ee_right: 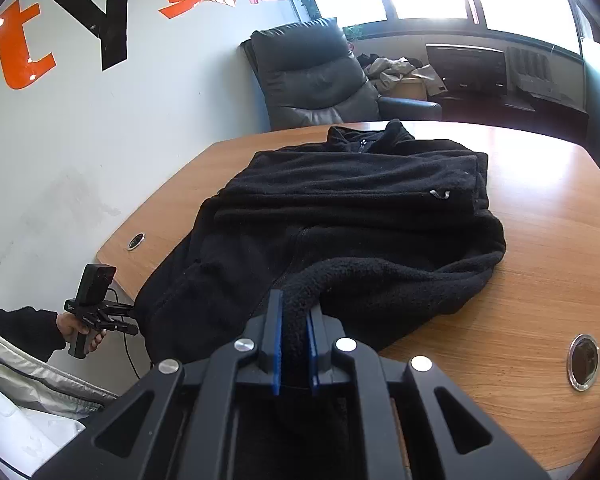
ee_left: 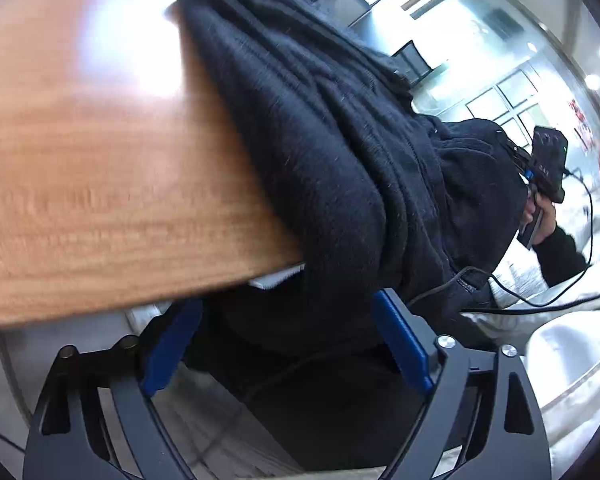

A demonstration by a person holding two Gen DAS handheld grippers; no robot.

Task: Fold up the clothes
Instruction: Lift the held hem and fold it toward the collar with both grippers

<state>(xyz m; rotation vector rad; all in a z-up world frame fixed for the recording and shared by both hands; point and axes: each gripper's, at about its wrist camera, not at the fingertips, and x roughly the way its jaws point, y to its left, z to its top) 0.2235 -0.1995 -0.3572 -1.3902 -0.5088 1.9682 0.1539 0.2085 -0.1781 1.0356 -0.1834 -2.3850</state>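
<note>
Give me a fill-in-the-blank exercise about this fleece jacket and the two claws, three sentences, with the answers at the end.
1. The right claw is shut on a fold of the ____ fleece jacket.
2. The jacket lies on a ____ table, and part of it hangs over the table's edge.
3. The left claw is ____, with hanging fabric between its blue pads.

Missing words: black; wooden; open

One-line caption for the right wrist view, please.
Right gripper clamps the black fleece jacket's hem on the wooden table; left gripper at the overhanging edge.
</note>
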